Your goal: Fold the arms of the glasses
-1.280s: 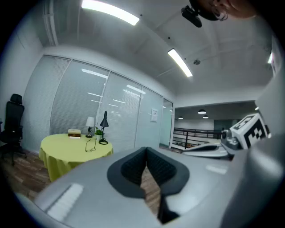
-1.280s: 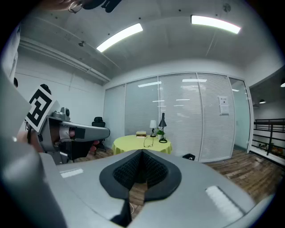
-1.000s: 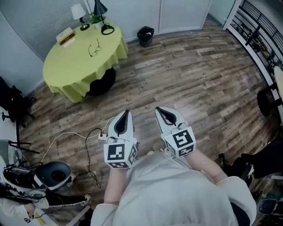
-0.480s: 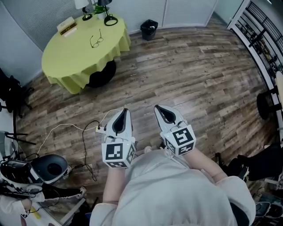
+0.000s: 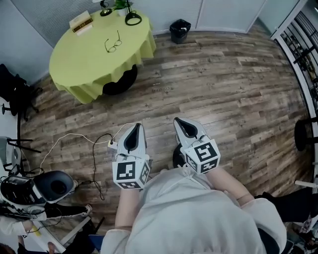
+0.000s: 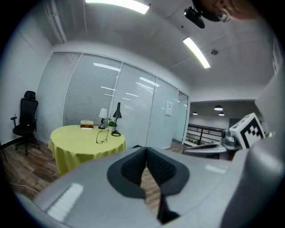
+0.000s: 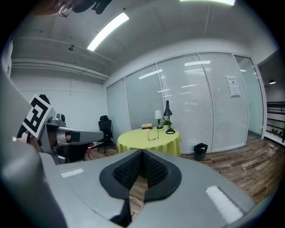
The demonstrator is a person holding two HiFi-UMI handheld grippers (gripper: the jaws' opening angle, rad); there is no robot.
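Note:
The glasses lie with their arms spread on a round table under a yellow-green cloth, far across the room at the head view's top left. My left gripper and right gripper hang side by side over the wooden floor, well short of the table, both shut and empty. In the left gripper view the glasses show small on the table beyond the shut jaws. The right gripper view shows the glasses and table past its shut jaws.
A book, lamps and a small plant stand at the table's far edge. A black bin sits right of the table. A white cable and power strip lie on the floor, with gear at left. A railing runs along the right.
The table and bin have slid rightward and up in the head view as the person moved. Both grippers stay side by side, shut and empty.

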